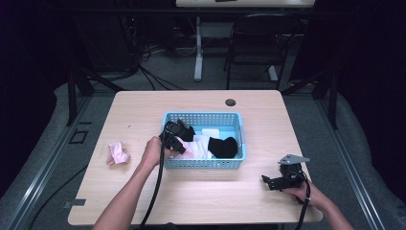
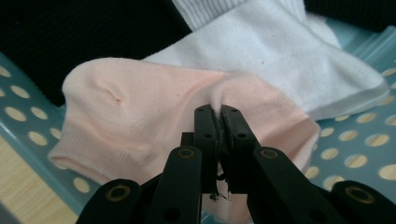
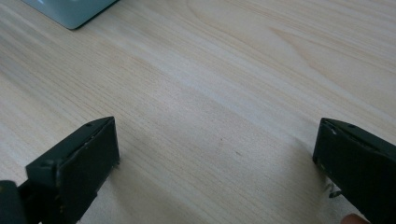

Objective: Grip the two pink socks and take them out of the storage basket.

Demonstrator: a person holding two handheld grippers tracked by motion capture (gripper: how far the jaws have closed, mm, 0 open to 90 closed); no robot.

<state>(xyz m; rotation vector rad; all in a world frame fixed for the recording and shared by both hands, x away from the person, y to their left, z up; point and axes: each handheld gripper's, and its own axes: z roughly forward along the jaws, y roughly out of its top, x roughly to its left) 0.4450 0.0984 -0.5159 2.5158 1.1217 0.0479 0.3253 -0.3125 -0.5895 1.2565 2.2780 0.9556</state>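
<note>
Here the left gripper [image 2: 218,122] is reaching into the blue basket [image 1: 238,125], its fingers pressing together on a raised fold of the pale pink sock [image 2: 140,116]. From the high view that pinch is hiding behind the gripper body; the left gripper view is showing it closely, with a white sock [image 2: 280,60] lying just beside and black fabric [image 2: 70,32] behind. The right gripper [image 1: 266,181] is resting near the table [image 1: 143,201] front edge, fingers spreading wide over bare wood. Another pink sock [image 1: 117,153] is lying left of the basket.
</note>
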